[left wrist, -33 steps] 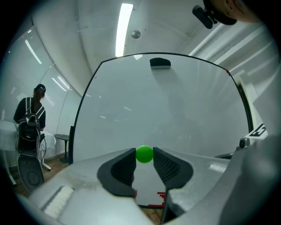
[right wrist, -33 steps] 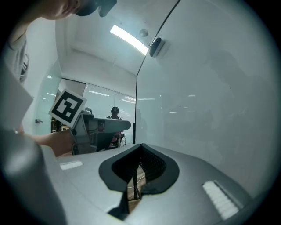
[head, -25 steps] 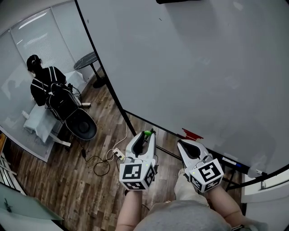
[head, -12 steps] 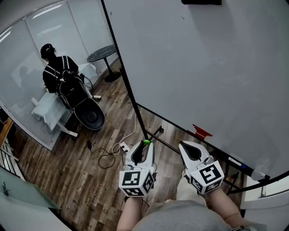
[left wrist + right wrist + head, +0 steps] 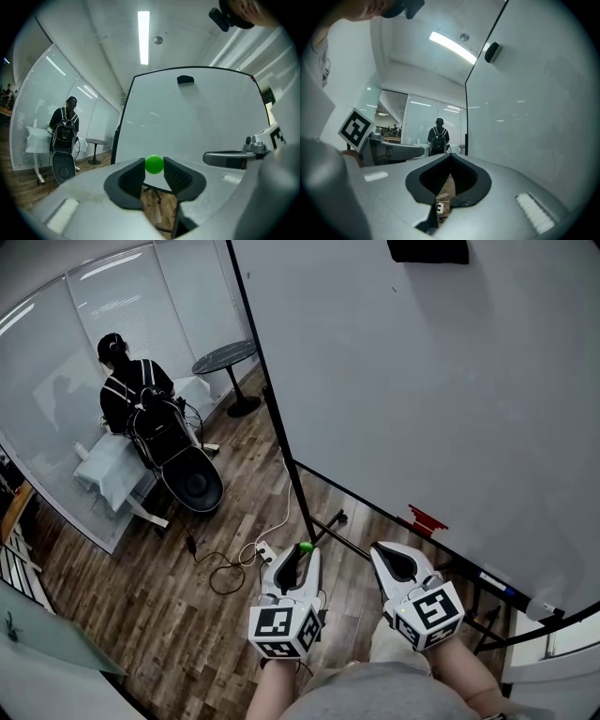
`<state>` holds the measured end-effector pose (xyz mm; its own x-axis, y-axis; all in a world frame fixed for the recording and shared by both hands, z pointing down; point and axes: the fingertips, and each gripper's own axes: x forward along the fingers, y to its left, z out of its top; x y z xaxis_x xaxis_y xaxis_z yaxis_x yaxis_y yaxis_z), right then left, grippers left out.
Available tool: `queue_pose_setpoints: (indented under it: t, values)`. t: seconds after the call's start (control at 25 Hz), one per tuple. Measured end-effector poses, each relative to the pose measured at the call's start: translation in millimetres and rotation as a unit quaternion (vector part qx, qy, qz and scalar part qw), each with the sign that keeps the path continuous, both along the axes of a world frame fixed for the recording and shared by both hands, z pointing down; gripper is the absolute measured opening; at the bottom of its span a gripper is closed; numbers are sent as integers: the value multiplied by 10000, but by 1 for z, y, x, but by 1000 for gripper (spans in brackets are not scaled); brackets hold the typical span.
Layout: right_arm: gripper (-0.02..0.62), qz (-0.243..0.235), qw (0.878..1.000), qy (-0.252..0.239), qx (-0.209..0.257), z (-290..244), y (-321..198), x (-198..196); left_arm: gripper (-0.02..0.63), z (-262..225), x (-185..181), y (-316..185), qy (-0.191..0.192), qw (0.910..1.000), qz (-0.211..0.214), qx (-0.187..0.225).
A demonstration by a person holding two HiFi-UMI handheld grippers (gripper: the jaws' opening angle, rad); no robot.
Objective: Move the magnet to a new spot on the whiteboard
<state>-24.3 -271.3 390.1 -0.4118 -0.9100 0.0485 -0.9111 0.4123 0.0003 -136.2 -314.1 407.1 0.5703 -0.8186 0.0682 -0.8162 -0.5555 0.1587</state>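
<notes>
Holding: left gripper (image 5: 154,169) is clamped on the green magnet (image 5: 154,164), with the ball pinched between its pad tips.
Magnet place: at the left gripper's tip, in the air in front of the whiteboard (image 5: 187,117) and apart from its face. The head view shows it over the wood floor (image 5: 187,606), near the board's lower left corner.
Right gripper (image 5: 451,159): jaws together, nothing between them. It sits just beside the left one.
Board: upright in a dark frame, with a black block (image 5: 428,249) near the top edge and a red piece (image 5: 427,519) near the bottom edge.
Background: a person (image 5: 127,395) with a backpack sits by a glass wall (image 5: 56,352), well apart from the board.
</notes>
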Motion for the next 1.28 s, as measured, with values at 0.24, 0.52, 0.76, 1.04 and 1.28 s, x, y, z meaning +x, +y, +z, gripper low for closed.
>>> queue_pose_setpoints:
  t: [0.24,0.52,0.76,1.04,1.28]
  values:
    - [0,31,10000,-18,26,-1,-3,-4,135,1,-1,0,14,10000,63,-20]
    - [0,-7,10000,-19,-60,0,-9,-13,135,1,-8,-7,32,9999,53,-92]
    - [0,-145,9997,-45,-175,6,-25,-20,135,-9,-13,-26,77,9999,-56,-39]
    - [0,-212,9996,-49,-182,11,-55,-23,135,-17,-12,-60,126,9999,-69,45]
    - [0,-74,9998,-60,-176,12,-91,-23,135,-23,-8,-96,139,9998,112,131]
